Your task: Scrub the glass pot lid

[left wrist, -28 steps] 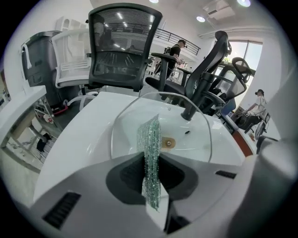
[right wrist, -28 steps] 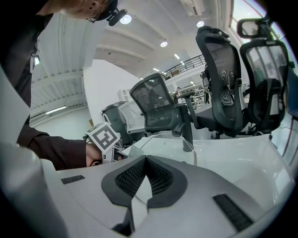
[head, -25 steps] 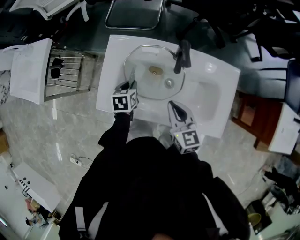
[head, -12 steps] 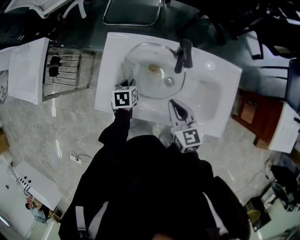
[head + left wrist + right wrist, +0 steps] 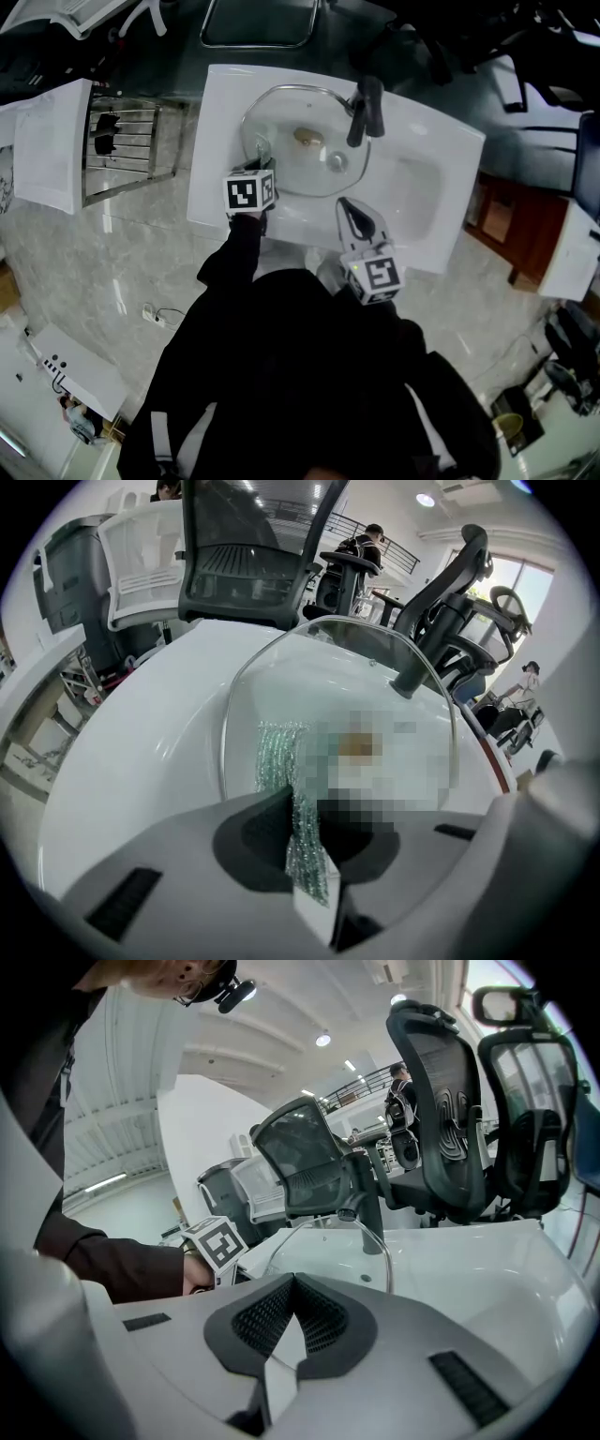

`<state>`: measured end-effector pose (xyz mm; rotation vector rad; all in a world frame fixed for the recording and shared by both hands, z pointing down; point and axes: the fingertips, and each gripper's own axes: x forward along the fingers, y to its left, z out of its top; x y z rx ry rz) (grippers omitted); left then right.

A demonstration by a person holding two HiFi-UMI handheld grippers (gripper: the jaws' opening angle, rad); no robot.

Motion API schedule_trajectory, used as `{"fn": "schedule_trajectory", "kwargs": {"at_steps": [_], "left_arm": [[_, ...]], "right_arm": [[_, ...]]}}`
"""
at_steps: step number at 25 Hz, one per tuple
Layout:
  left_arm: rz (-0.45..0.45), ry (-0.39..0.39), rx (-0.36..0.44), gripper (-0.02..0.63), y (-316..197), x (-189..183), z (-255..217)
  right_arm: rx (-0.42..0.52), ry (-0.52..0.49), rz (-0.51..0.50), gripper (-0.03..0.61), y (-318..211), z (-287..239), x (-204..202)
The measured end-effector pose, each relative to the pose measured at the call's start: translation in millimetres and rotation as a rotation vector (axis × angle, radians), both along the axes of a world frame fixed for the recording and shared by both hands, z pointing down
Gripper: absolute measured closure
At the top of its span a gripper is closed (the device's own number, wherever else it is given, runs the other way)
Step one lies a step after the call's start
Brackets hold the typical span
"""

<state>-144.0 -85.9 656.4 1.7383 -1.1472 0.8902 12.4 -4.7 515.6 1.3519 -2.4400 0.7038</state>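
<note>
the glass pot lid (image 5: 298,117) sits in the round basin of the white sink (image 5: 427,192), with its far rim up against the tap (image 5: 366,111). in the left gripper view it looks tilted rather than flat. the left hand-held gripper (image 5: 260,159) is clamped on a glittery scrub pad (image 5: 281,761), and the free end of the pad lies on the near-left part of the glass. the right hand-held gripper (image 5: 352,214) hovers over the front edge of the sink, apart from the lid. its jaws are together with nothing between them.

the step in hand is likely the scrubbing itself. to do it well, the pad should be pressed flat so more than its edge rubs. strokes should be short and overlapping, working from the rim toward the knob (image 5: 337,165). wet glass on a smooth basin probably slides or rocks under a sideways push. the idle right hand-held gripper would therefore do well to steady the rim or knob while the left scrubs, with only moderate pressure.
</note>
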Motion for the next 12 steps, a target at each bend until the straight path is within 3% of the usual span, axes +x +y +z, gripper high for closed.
{"fn": "schedule_trajectory", "kwargs": {"at_steps": [12], "left_arm": [[0.035, 0.033, -0.052, 0.558, 8.1, 18.0, 15.8]], "right_arm": [[-0.023, 0.0, 0.02, 0.575, 1.3, 8.9, 2.8]]}}
